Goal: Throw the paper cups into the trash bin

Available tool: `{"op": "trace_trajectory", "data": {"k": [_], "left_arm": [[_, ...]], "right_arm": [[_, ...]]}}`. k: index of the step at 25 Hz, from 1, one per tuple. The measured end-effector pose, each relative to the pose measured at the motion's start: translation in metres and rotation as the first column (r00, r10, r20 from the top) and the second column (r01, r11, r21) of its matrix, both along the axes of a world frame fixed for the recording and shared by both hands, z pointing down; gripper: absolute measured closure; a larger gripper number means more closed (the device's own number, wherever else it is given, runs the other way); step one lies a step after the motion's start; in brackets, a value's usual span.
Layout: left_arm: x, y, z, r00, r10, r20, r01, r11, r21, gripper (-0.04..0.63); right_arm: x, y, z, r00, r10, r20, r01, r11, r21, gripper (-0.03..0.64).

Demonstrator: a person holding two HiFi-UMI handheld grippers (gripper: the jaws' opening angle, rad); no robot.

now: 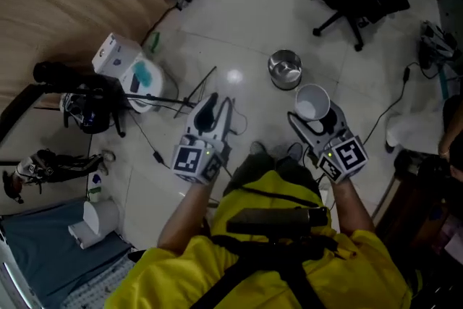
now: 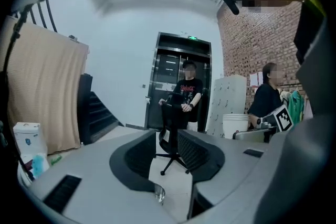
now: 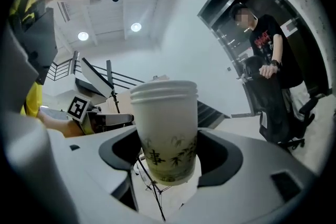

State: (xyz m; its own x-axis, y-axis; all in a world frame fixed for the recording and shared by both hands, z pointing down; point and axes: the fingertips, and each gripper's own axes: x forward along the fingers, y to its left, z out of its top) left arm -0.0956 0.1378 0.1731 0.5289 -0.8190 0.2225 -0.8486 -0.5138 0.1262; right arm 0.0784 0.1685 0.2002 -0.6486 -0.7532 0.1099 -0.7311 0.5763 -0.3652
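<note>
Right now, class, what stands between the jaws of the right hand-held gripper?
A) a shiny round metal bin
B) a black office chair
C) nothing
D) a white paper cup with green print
D: the right gripper view shows the white paper cup with green print upright between the jaws of the right hand-held gripper, touching both.

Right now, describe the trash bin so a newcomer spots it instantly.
Start at the black office chair on the pale floor. Nearer, just beyond the paper cup in the right gripper, stands the trash bin: a small, round, open-topped pail, the only shiny metal vessel there.
</note>
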Motion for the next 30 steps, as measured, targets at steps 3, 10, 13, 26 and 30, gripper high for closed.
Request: {"op": "trace_trajectory", "data": {"k": [3, 10, 13, 26, 30], "left_arm": [[0.021, -0.041, 0.015, 0.999, 0.036, -0.016, -0.037, 0.999, -0.026, 0.466], [0.036, -0.16, 0.049, 0.993, 0.106, -0.046, -0.106, 0.994, 0.006, 0.49], [0.043, -0.207, 0.075, 0.991, 0.129, -0.045, -0.131, 0.991, -0.032, 0.517], [0.019, -0.29, 0.354, 0.999, 0.038, 0.031, -0.028, 0.966, -0.257, 0.549], [0.01, -0.289, 0.463, 0.999, 0.026, 0.043, -0.01, 0.943, -0.333, 0.549]], "right_arm": [[0.018, -0.025, 0.012, 0.999, 0.052, -0.003, -0.052, 0.998, -0.036, 0.288], [0.034, -0.115, 0.027, 0.991, 0.112, -0.067, -0.115, 0.992, -0.048, 0.288], [0.041, -0.158, 0.042, 0.98, 0.132, -0.151, -0.145, 0.986, -0.079, 0.288], [0.01, -0.286, 0.493, 0.932, -0.156, -0.327, -0.041, 0.852, -0.522, 0.287], [-0.021, -0.307, 0.692, 0.916, -0.24, -0.32, -0.061, 0.707, -0.704, 0.287]]}}
